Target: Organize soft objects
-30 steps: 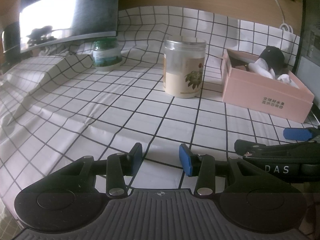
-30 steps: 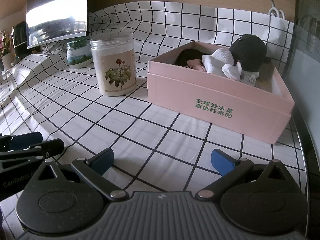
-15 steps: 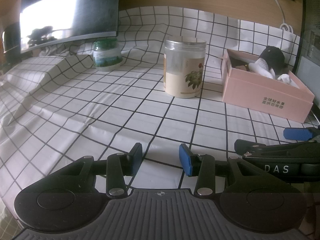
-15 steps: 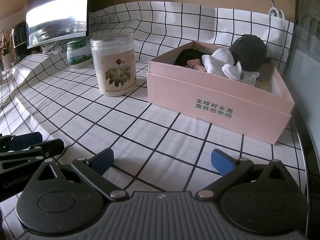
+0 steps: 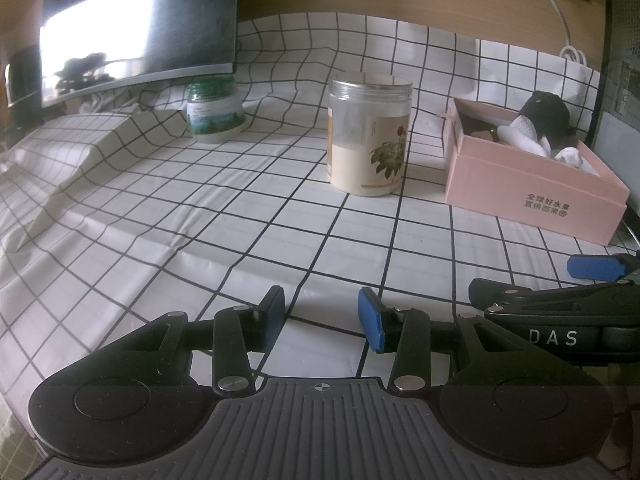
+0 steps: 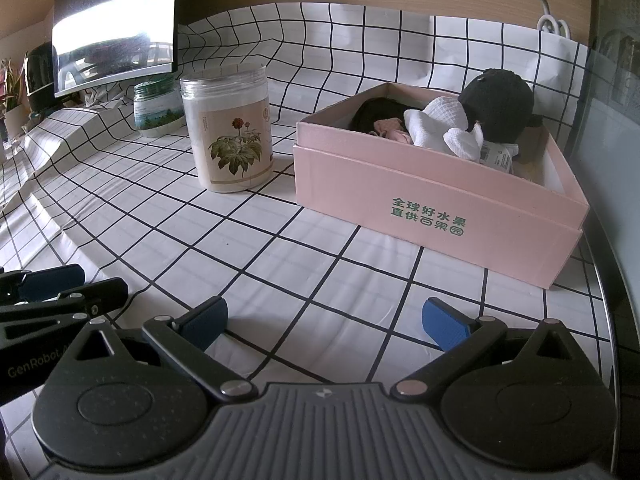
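Observation:
A pink cardboard box (image 6: 440, 204) (image 5: 524, 188) with green lettering stands on the checked cloth at the right. Inside it lie a black cap (image 6: 500, 104) (image 5: 546, 116), a white cloth (image 6: 444, 128) (image 5: 528, 136), a small pink item (image 6: 390, 128) and a dark garment (image 6: 372, 114). My right gripper (image 6: 324, 322) hovers low over the cloth in front of the box, open wide, with nothing between its fingers. My left gripper (image 5: 320, 316) sits to its left, partly open and empty. Each gripper shows at the edge of the other's view.
A tall clear jar (image 5: 368, 136) (image 6: 228, 132) with a flower label stands left of the box. A smaller green-lidded jar (image 5: 212, 110) (image 6: 158, 108) sits farther back under a monitor (image 5: 136, 28). The cloth (image 5: 200, 208) humps up at the left. A white cable (image 6: 552, 24) hangs behind the box.

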{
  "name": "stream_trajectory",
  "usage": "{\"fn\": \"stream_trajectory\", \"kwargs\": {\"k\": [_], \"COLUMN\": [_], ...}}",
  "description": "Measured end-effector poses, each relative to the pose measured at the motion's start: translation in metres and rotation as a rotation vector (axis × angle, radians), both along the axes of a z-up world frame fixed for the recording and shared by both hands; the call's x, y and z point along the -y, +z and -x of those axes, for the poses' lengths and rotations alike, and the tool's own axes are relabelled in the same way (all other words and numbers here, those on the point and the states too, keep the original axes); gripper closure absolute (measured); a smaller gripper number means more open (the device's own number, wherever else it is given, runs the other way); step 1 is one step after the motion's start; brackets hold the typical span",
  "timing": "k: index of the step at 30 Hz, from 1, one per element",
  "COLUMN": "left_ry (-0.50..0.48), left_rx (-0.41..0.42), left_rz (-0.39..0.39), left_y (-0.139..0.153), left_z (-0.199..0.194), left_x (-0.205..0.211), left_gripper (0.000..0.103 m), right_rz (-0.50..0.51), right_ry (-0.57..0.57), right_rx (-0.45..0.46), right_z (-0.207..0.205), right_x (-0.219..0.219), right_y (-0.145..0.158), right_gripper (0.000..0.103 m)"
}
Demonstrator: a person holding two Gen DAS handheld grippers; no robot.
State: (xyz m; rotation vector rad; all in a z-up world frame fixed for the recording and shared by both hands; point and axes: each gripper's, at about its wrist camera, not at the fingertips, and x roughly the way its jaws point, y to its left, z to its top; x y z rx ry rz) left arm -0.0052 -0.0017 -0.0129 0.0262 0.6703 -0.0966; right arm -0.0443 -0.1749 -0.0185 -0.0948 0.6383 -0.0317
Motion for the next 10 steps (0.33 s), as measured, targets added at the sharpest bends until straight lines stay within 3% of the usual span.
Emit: {"fn": "stream_trajectory", "kwargs": {"k": [10], "left_ry": [0.004], "left_rx": [-0.001], "left_rz": [0.002], "left_y": [0.0001], "left_z": [0.0003], "left_x": [0.0003], "left_gripper": [0.057], "right_rz": [0.0], "right_ry": [0.001], "right_rx": [0.0], "right_z": [-0.0002], "right_x": [0.0003], "right_y": [0.0], "right_gripper": [0.0]}}
